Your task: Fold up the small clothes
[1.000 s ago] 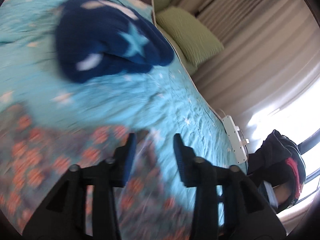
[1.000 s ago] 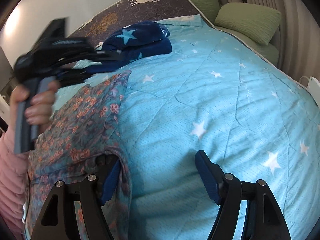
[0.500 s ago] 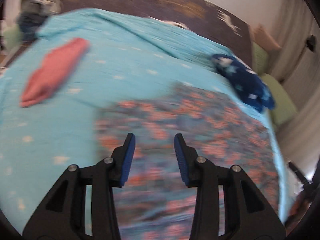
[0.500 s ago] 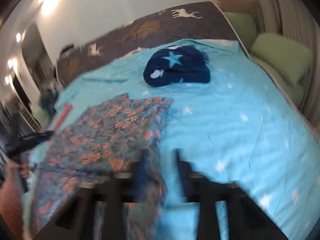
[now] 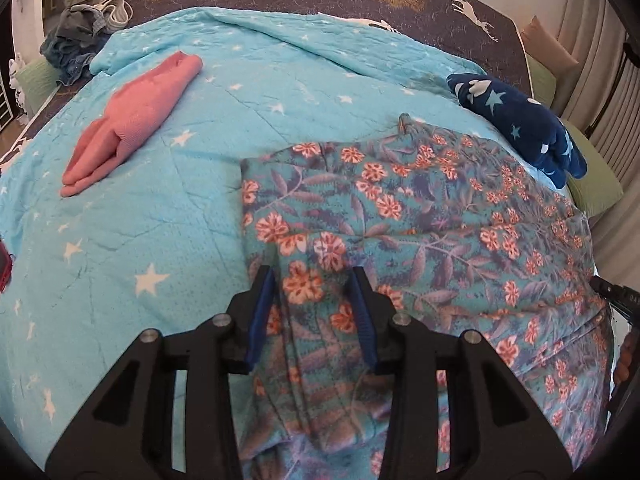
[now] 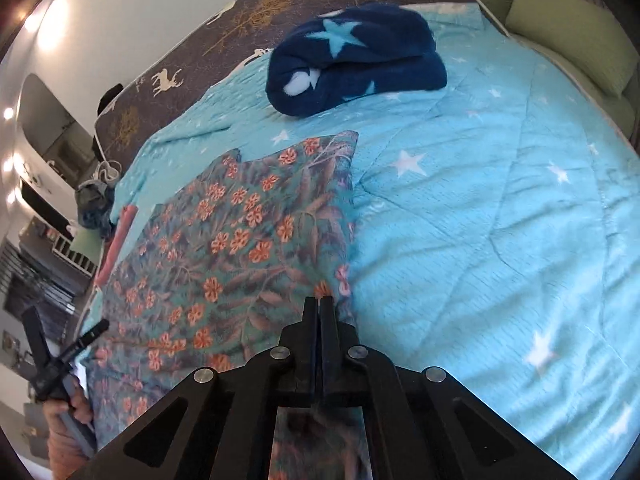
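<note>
A floral garment (image 5: pixel 420 216) with orange flowers lies spread on the turquoise star-print bedspread (image 5: pixel 160 208). My left gripper (image 5: pixel 312 280) hovers over the garment's near left part, open, with a ridge of the cloth lying between its blue pads, which do not press on it. In the right wrist view the floral garment (image 6: pixel 240 232) stretches away to the left. My right gripper (image 6: pixel 319 304) is shut on its near right edge, and cloth shows under the jaws. A hand holds the left gripper (image 6: pixel 60 356) at the far left.
A folded pink garment (image 5: pixel 132 116) lies to the left on the bedspread. A navy star blanket (image 6: pixel 352 60) sits bundled beyond the floral garment. Green pillows (image 6: pixel 572 32) line the right side. A heap of clothes (image 5: pixel 76 40) lies at the far left corner.
My left gripper swung from facing the pillows and window to over the garment's left part. The right jaws closed on the garment's edge, and that gripper shifted forward.
</note>
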The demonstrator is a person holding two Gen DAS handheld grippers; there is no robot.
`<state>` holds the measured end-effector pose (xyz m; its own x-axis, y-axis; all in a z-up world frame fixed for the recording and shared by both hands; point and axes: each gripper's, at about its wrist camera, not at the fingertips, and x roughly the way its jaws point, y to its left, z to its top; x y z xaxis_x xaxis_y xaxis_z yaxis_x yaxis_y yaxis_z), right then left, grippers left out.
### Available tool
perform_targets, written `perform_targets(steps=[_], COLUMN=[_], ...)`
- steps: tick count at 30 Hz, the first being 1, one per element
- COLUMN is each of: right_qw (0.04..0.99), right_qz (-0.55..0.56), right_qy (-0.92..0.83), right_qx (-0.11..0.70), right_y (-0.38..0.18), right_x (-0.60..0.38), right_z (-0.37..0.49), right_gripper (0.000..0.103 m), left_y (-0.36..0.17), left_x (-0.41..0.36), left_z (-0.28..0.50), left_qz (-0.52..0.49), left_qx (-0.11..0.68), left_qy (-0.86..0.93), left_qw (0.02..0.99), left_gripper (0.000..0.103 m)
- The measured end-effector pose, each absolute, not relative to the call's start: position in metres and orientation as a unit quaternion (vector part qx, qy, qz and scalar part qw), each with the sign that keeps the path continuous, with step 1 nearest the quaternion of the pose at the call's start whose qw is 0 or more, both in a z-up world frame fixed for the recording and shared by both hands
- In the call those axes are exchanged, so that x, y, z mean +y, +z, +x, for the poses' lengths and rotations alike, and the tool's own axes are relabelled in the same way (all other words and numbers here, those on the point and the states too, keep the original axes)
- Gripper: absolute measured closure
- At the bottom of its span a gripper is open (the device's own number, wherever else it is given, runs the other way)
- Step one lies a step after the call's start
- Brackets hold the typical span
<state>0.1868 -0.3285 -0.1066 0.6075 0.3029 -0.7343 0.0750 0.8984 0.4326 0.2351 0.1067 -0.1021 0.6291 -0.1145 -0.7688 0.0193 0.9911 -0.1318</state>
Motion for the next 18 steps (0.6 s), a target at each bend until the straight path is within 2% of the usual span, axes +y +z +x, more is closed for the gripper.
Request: perform_targets(steps=[4, 6, 11, 13, 18], right_qw=[0.885, 0.889, 0.893, 0.895, 0.897], right_qz=[0.177, 0.172, 0.163, 0.167, 0.156], right_qy=[0.063, 0.071, 0.077, 0.079, 0.083], right_qx=[0.427, 0.418, 0.412, 0.406, 0.406], right_y=[-0.085, -0.077, -0.061, -0.056, -0.05], right_x=[-0.32, -0.319, -0.324, -0.328, -0.328], right_z=[0.145, 0.128, 0.067, 0.047, -0.001], right_gripper=[0.095, 0.092, 0.086, 0.083, 0.069], left_y=[-0.084, -0.077, -0.069, -0.071, -0.078], left_x=[0.105, 0.107, 0.114, 0.12, 0.136], left_z=[0.204, 0.186, 0.137, 0.12, 0.08], left_qz=[-0.066, -0.077, -0.072, -0.073, -0.085], left_qx=[0.41, 0.406, 0.398, 0.403, 0.415], left_qy=[-0.061, -0.074, -0.078, -0.074, -0.063], left_qw=[0.908, 0.907, 0.911, 0.909, 0.903], left_gripper=[0.059, 0.05, 0.041, 0.04, 0.04])
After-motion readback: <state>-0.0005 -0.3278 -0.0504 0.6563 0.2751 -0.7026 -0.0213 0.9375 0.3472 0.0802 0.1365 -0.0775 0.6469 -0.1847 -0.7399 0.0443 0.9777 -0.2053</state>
